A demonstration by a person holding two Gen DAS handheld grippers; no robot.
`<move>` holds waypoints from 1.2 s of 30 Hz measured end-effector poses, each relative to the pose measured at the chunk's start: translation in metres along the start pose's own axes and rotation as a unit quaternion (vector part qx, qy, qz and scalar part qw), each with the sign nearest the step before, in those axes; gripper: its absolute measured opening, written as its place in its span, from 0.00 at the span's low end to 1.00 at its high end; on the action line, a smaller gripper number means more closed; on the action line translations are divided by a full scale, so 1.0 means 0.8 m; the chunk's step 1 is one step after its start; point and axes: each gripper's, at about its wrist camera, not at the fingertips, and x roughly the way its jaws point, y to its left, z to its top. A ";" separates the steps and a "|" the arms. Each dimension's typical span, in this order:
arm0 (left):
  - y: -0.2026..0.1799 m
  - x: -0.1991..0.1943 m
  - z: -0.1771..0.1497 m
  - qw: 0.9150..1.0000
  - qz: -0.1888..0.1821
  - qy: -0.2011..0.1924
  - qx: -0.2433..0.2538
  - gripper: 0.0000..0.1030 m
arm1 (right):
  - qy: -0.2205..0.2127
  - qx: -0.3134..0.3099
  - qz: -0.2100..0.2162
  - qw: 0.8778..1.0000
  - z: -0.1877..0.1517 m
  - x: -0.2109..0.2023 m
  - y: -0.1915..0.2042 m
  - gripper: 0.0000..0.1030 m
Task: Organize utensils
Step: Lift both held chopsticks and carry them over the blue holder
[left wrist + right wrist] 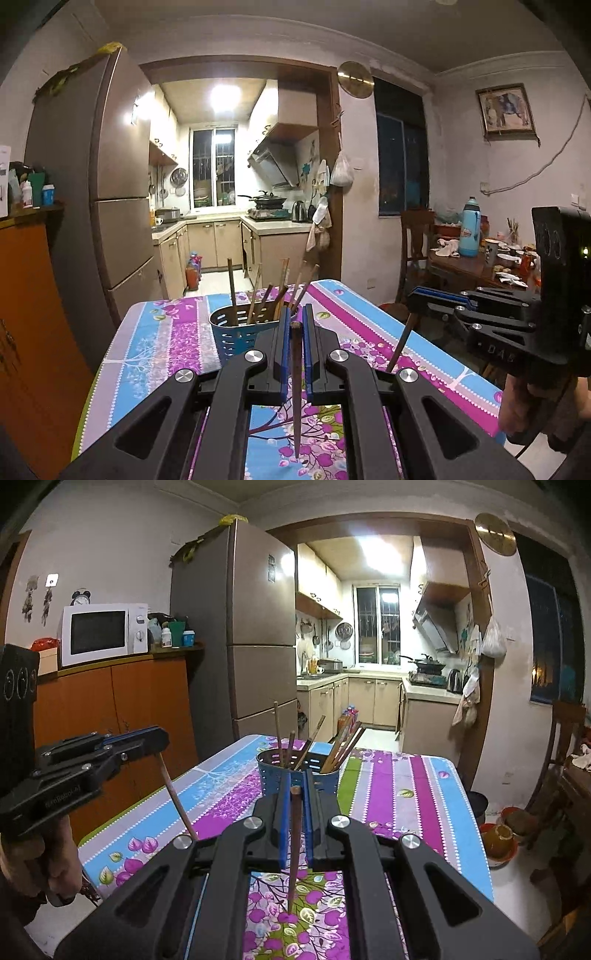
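Note:
A blue perforated utensil basket stands on the floral table and holds several brown chopsticks. My left gripper is shut on a dark chopstick that hangs point-down over the table, just in front of the basket. My right gripper is shut on another brown chopstick, also point-down, close behind the basket. Each gripper shows in the other's view, the right with its chopstick, the left with its chopstick.
The table's far edge lies just beyond the basket. A fridge and an orange cabinet with a microwave stand to the left. A chair and a cluttered dining table stand to the right.

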 end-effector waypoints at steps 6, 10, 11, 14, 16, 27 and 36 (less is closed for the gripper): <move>0.005 0.008 0.011 1.000 0.003 0.008 0.005 0.07 | 0.000 0.006 0.004 1.000 0.030 0.002 -0.001 0.05; 0.012 0.009 0.023 1.000 0.004 0.006 -0.001 0.07 | -0.001 0.000 0.007 1.000 0.054 0.001 0.000 0.05; 0.015 0.010 0.028 1.000 0.006 0.004 -0.002 0.07 | -0.001 0.000 0.008 1.000 0.059 0.002 -0.001 0.05; 0.026 0.012 0.045 1.000 0.009 0.000 -0.007 0.07 | -0.004 -0.002 0.007 1.000 0.076 0.005 -0.003 0.05; 0.033 0.014 0.058 1.000 0.010 -0.003 -0.012 0.07 | -0.008 -0.004 0.006 1.000 0.087 0.006 -0.004 0.05; 0.072 0.038 0.142 0.999 0.030 -0.039 -0.022 0.07 | -0.037 -0.017 -0.007 0.999 0.172 0.036 -0.023 0.05; 0.104 0.094 0.184 0.997 0.051 -0.051 -0.024 0.07 | -0.062 -0.015 -0.018 0.998 0.228 0.082 -0.051 0.05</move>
